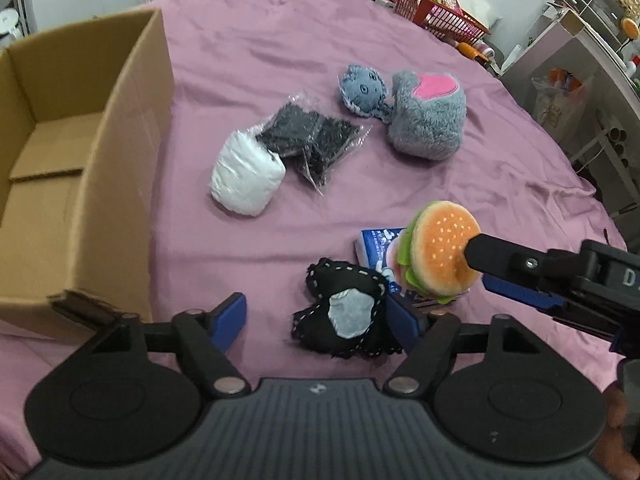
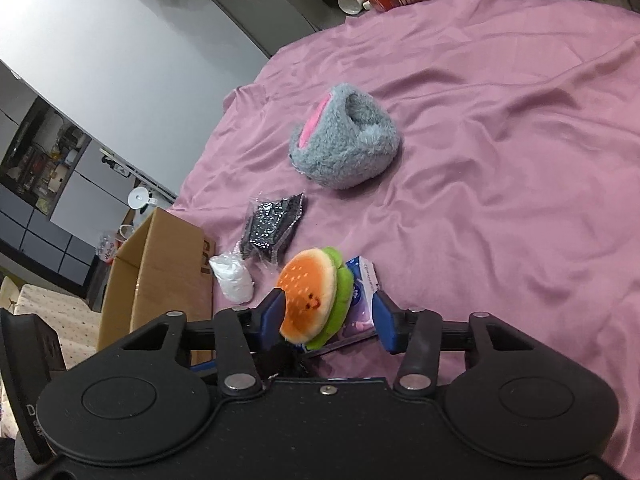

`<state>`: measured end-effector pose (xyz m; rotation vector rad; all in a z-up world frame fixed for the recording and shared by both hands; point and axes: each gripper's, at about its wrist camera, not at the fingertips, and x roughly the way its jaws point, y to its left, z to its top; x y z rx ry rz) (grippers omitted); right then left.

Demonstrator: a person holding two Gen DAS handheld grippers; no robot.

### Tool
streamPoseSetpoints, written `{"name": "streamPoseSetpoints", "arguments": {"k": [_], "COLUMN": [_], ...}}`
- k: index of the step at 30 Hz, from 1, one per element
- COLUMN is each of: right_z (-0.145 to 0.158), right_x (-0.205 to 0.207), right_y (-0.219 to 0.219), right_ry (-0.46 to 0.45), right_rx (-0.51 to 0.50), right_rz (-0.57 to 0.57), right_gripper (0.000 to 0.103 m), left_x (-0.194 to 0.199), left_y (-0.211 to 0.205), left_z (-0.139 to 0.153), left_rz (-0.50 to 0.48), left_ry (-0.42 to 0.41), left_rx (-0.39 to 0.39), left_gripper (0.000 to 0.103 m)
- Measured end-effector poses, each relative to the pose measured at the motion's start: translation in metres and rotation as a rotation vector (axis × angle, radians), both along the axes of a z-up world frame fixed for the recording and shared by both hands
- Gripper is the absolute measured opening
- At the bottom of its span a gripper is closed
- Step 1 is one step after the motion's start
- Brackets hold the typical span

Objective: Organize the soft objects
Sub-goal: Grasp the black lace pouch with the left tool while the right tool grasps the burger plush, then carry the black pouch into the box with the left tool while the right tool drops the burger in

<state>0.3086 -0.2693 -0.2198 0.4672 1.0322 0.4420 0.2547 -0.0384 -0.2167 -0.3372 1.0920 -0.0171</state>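
Observation:
My left gripper (image 1: 318, 320) hangs open low over the purple cloth. A black heart plush (image 1: 344, 316) with white stitching lies between its fingers, close to the right one. My right gripper (image 1: 476, 266) (image 2: 326, 314) reaches in from the right, partly closed on an orange burger plush (image 1: 440, 256) (image 2: 312, 296) held on edge. Its left pad presses the bun. A blue tissue pack (image 1: 376, 244) (image 2: 362, 280) lies flat under the burger. Farther off lie a white soft bundle (image 1: 248, 176), a clear bag of black items (image 1: 312, 140), a blue-grey plush (image 1: 364, 88) and a grey fluffy slipper (image 1: 428, 116).
An open cardboard box (image 1: 120, 160) (image 2: 168, 264) stands at the left edge of the cloth, its inside bare. A red basket (image 1: 436, 8) and bottles sit at the far rim. Shelves and a cabinet stand beyond the right edge.

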Motion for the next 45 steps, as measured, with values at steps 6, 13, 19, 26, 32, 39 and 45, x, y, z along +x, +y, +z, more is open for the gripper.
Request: {"name": "streamPoseSetpoints", "arguments": {"k": [6,13,19,26,32,39,45], "right_z": [-0.005,-0.004,-0.003,0.008,0.022,0.043,0.063], "right_x": [0.005,0.005,0.001,-0.010,-0.024,-0.040,-0.056], "right_y": [0.006,0.018,0.022,0.012,0.008,0.009,0.017], "right_ry": [0.003,-0.030,-0.042,-0.067,-0.099,-0.157,-0.205], "right_rx": [-0.026,-0.085,-0.118,-0.105,-0.104,-0.123,-0.151], "right_rz": [0.009,0.026,0.027,-0.016,-0.037,-0.048,-0.017], "right_gripper": [0.044,0.044,0.022,0.012,0.012,0.012,0.012], "left_x": [0.002,0.001,-0.004,-0.015,-0.030,-0.044,-0.052], "left_y": [0.002,0.004,0.007,0.002,0.005,0.012,0.021], "left_z": [-0.006,-0.003,-0.002,0.013,0.031,0.047,0.061], "left_rz": [-0.003,-0.004,0.002,-0.026,-0.017,-0.021,-0.012], "left_ry": [0.003,0.007,-0.015,-0.086,-0.146,-0.207,-0.254], "left_rx": [-0.052,-0.086,-0.096,-0.080,-0.071,-0.077,-0.084], "left_gripper": [0.067,0.043,0.032,0.021,0.021,0.021,0.021]}}
